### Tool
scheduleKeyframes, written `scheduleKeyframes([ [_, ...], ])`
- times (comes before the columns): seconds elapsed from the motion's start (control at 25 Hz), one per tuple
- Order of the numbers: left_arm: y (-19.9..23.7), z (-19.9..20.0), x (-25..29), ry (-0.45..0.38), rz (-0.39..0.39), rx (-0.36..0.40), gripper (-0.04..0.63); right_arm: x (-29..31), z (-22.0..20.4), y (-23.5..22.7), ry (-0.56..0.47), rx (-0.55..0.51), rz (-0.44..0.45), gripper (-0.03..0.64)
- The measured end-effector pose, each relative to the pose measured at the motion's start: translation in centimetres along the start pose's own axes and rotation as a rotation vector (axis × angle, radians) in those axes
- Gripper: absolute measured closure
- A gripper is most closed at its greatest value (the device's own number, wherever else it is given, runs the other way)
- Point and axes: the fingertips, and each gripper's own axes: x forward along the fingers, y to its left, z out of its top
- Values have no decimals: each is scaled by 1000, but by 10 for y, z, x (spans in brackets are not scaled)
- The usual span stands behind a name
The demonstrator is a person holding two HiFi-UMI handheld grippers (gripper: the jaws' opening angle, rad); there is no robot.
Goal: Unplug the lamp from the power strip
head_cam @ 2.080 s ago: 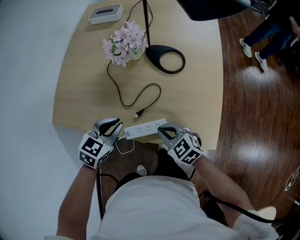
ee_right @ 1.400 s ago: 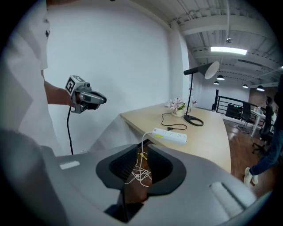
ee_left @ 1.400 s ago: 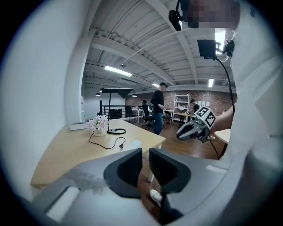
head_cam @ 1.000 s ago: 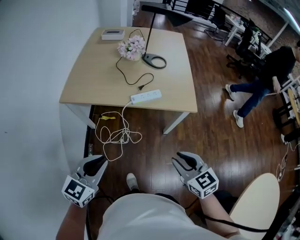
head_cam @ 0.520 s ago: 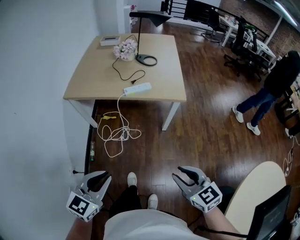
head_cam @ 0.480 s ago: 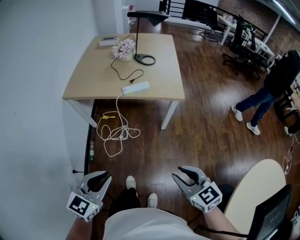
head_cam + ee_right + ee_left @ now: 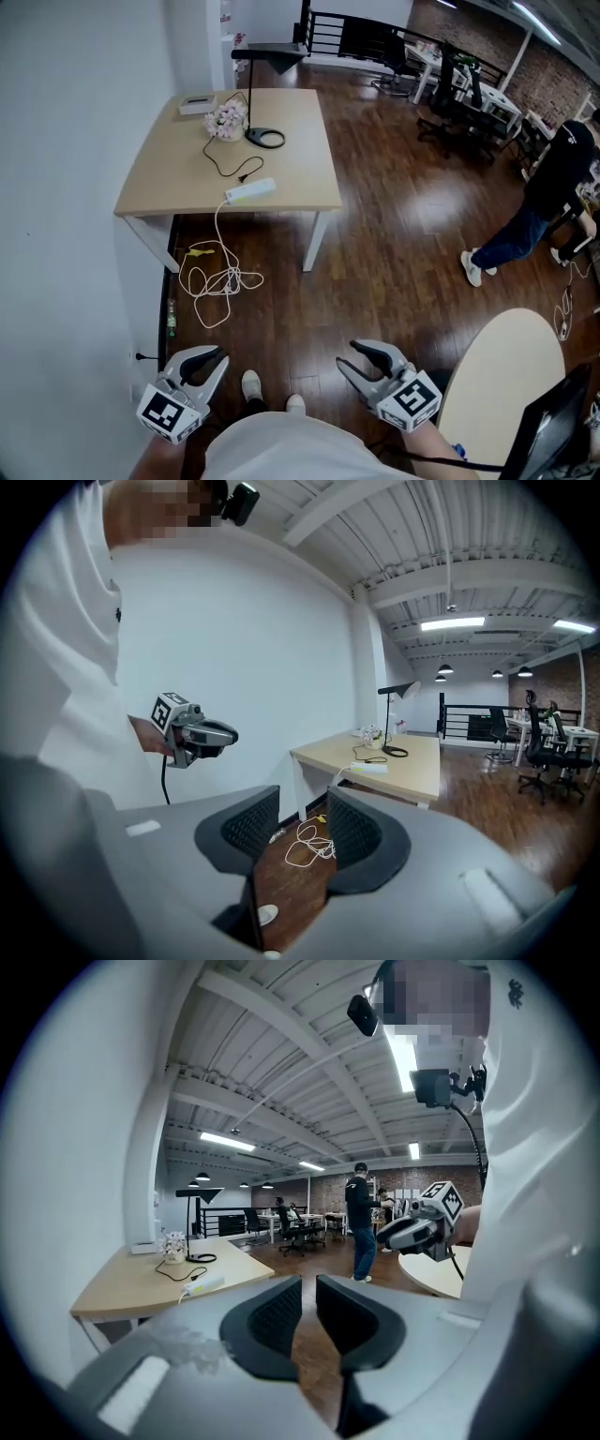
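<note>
- Head view: far ahead on the pale wooden table [image 7: 159, 169] stands the black lamp [image 7: 265, 139]. Its plug [image 7: 242, 175] lies just beside the white power strip [image 7: 250, 190], seemingly already out.
- Left gripper view: the left tool [image 7: 308, 1288] has its ribbed pads narrowly apart, and it holds nothing.
- Right gripper view: the right tool [image 7: 303, 803] has its jaws opening, with nothing between them. The plug looks small, rigid and light, so grip its body rather than the limp cord. The smooth strip may slide.
</note>
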Motion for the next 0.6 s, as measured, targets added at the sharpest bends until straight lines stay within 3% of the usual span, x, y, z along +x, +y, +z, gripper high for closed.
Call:
scheduleKeyframes([
  [0.6, -37, -21, -38, 16, 59, -18, 540, -18, -8, 38, 10, -71, 67, 463],
])
